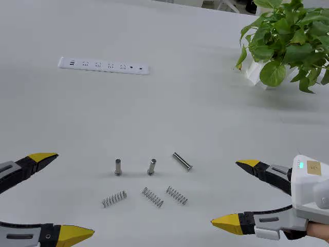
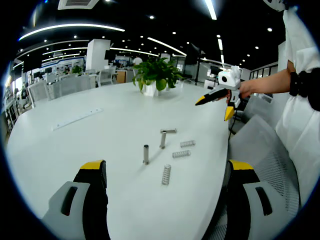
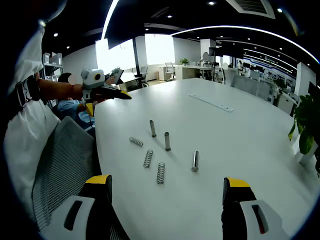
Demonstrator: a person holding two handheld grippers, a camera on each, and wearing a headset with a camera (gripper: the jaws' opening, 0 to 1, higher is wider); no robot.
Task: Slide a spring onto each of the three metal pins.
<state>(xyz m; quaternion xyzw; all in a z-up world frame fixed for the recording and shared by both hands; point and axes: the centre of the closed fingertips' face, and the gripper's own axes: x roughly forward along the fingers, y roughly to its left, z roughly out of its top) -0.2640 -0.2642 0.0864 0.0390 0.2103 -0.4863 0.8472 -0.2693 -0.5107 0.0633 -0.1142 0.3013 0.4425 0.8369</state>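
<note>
At the near edge of the table [image 1: 205, 113], the left gripper [image 1: 59, 194] and the right gripper [image 1: 235, 193] are both spread wide and empty, flanking the parts. Just beyond lie three springs [image 1: 152, 197] in a row; behind them two pins [image 1: 118, 166] stand upright and a third pin [image 1: 182, 161] lies flat. I would pinch a spring lightly near one end, turn it upright over a standing pin and lower it straight. Farther back sit a power strip [image 1: 103, 66] and a plant [image 1: 288, 41].
</note>
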